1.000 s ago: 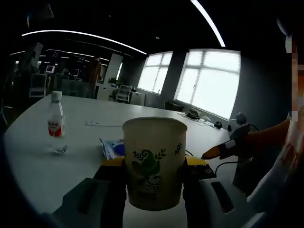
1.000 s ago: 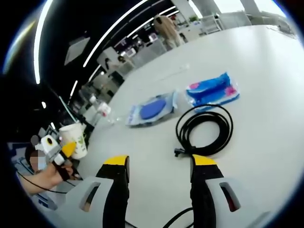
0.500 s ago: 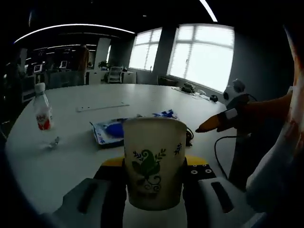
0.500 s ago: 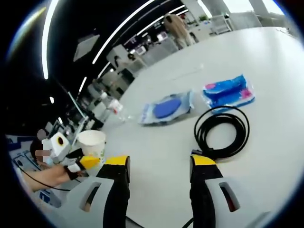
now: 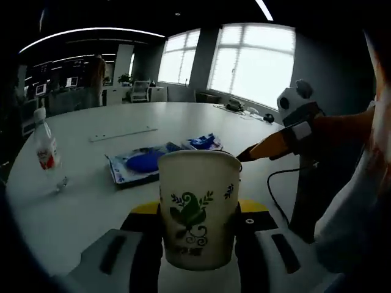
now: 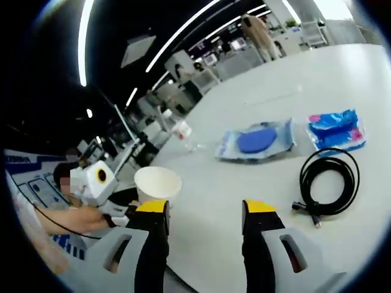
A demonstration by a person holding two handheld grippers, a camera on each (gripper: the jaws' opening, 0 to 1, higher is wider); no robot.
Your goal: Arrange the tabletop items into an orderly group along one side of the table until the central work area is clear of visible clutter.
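Left gripper (image 5: 198, 223): jaws clamped on a cream paper cup with a green leaf print (image 5: 198, 210), held upright and centred between them, above the near edge of the large white round bench (image 5: 91, 201). In the right gripper view the same cup (image 6: 157, 186) sits at the left, mouth open upward, with the left gripper (image 6: 119, 213) under it and a person's hand (image 6: 73, 220) behind.

Right gripper (image 6: 204, 213): jaws apart, nothing between them, raised over the bench (image 6: 244, 189). In the left gripper view it comes in from the right, its orange-tipped jaw end (image 5: 259, 149) pointing toward the cup rim.

On the bench, left gripper view: clear plastic bottle with white cap and red label (image 5: 44, 149), standing upright at far left; flat clear packet with a round blue pad inside (image 5: 140, 165) just beyond the cup; blue-and-pink wrapped pack (image 5: 204, 142) beside it; a thin white strip (image 5: 122, 133) farther back.

Right gripper view: blue-pad packet (image 6: 256, 140) mid-bench, blue-and-pink pack (image 6: 336, 128) to its right, coiled black cable (image 6: 327, 183) near that pack, bottle (image 6: 180, 129) beyond the packet.
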